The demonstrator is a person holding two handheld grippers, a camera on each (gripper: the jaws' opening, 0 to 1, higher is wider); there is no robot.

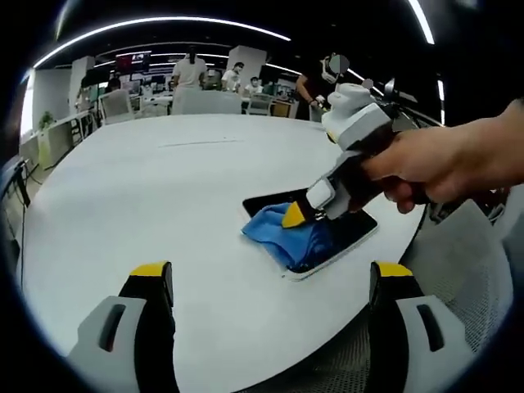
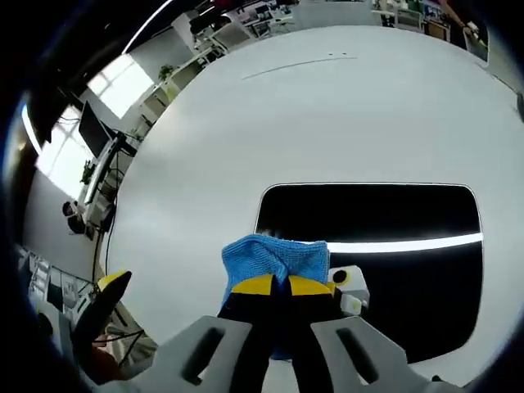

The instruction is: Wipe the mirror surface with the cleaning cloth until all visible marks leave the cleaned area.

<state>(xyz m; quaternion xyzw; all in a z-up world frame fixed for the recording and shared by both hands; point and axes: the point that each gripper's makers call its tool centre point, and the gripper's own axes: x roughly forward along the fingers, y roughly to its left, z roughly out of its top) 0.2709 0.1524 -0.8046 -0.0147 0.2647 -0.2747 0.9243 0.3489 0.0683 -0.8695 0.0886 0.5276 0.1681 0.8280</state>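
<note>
1. Two grippers are at work, but only one is wiping: your right gripper [image 2: 281, 286] has its yellow-tipped jaws pressed together on a fold of the blue cleaning cloth [image 2: 277, 258], and the cloth bunches just ahead of the tips.
2. You have the cloth down on the mirror [image 2: 393, 262], at the edge nearest that gripper's jaws; the dark glass runs ahead of the tips and off to their right, lying flat on the white table [image 2: 327, 106].
3. Keep the pinch firm and the tips low, so the cloth, not the yellow tips, meets the glass. A bunched cloth likely wipes a narrow lane, so you should overlap your strokes.
4. Work outward from the cloth toward the far edge, in straight passes. Whether marks are left on the glass is hard to judge; the bright streak across it looks like a reflected ceiling light, not a smear.
5. Your left gripper [image 1: 270, 282] hangs above bare table with its jaws spread wide and nothing between them. Ahead of it and to its right you see the hand [image 1: 442, 168] driving the right gripper onto the cloth.
6. Consider resting the left gripper near the mirror's frame, since the mirror may slide under a hard stroke.
</note>
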